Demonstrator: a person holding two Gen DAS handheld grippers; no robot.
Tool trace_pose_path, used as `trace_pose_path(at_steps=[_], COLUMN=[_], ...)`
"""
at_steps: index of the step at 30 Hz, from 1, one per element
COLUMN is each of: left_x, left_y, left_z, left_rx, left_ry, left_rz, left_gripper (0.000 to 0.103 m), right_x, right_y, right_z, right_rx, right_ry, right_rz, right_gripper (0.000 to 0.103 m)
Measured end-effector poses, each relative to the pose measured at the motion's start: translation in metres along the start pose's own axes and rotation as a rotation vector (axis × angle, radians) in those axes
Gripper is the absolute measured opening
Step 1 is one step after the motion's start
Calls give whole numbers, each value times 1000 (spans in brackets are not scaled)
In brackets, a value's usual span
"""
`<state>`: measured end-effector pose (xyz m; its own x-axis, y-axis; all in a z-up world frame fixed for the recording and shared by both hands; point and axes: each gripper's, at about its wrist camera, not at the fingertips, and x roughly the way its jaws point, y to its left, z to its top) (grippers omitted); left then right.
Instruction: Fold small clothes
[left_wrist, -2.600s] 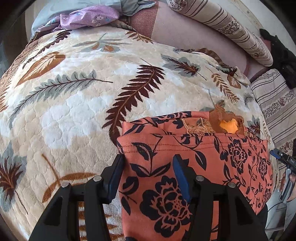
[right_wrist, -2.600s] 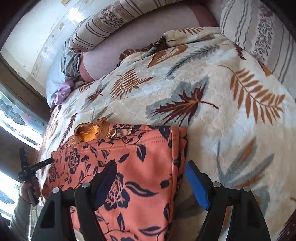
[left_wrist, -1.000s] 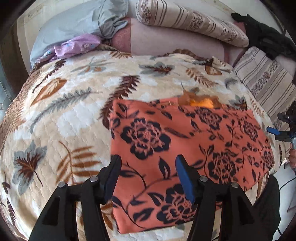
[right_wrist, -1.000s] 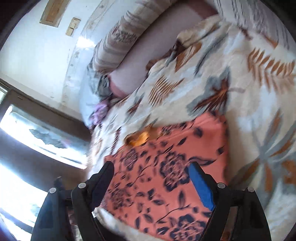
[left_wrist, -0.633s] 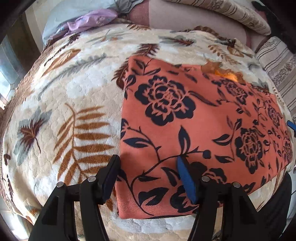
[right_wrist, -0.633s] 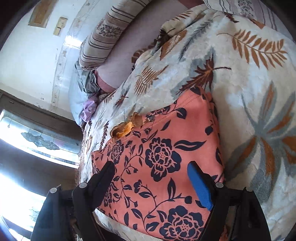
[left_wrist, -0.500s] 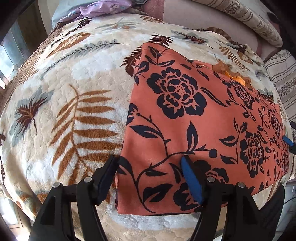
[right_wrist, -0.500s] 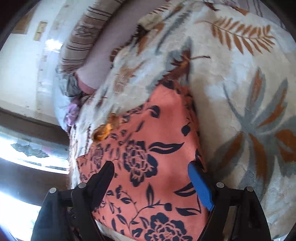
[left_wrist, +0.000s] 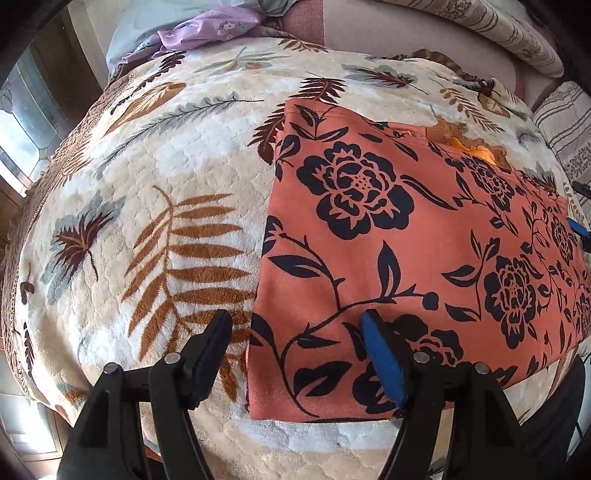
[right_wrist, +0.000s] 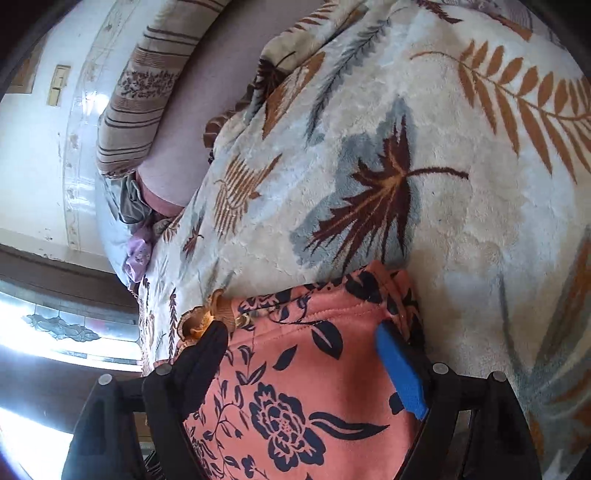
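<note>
An orange garment with black flowers lies flat on the leaf-patterned blanket, its orange collar at the far edge. My left gripper stands open astride the garment's near left side edge: one finger rests over the blanket, the blue pad over the cloth. In the right wrist view the garment fills the lower middle. My right gripper is open just above its far hem, close to the far right corner. No pad presses on cloth.
Striped bolster pillows and a mauve sheet lie along the bed's far side. A purple cloth lies on a pale blue one at the far left. A window is beyond the left edge. The blanket's near edge drops off.
The left gripper's jaws have widened and it has tipped down over the garment's near left edge. The right gripper has swung in and lowered toward the garment's far right corner.
</note>
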<state>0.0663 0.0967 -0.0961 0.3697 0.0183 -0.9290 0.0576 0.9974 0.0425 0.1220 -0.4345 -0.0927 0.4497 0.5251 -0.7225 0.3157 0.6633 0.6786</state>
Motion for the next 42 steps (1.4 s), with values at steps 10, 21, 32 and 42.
trace_pose_path(at_steps=[10, 21, 32, 42], left_x=[-27, -56, 6, -39], left_y=[-10, -66, -139, -145], left_z=[-11, 0, -14, -2], left_rx=[30, 50, 215, 175], left_ry=[-56, -170, -128, -236], left_rz=[24, -90, 14, -51], left_gripper=[73, 73, 76, 76], right_x=[-76, -59, -56, -63], right_y=[22, -37, -66, -48], right_z=[-124, -208, -182, -185], right_rx=[-55, 265, 386, 211], right_ry=[42, 30, -134, -150], right_rz=[138, 176, 170, 22], right_gripper=[86, 89, 44, 12])
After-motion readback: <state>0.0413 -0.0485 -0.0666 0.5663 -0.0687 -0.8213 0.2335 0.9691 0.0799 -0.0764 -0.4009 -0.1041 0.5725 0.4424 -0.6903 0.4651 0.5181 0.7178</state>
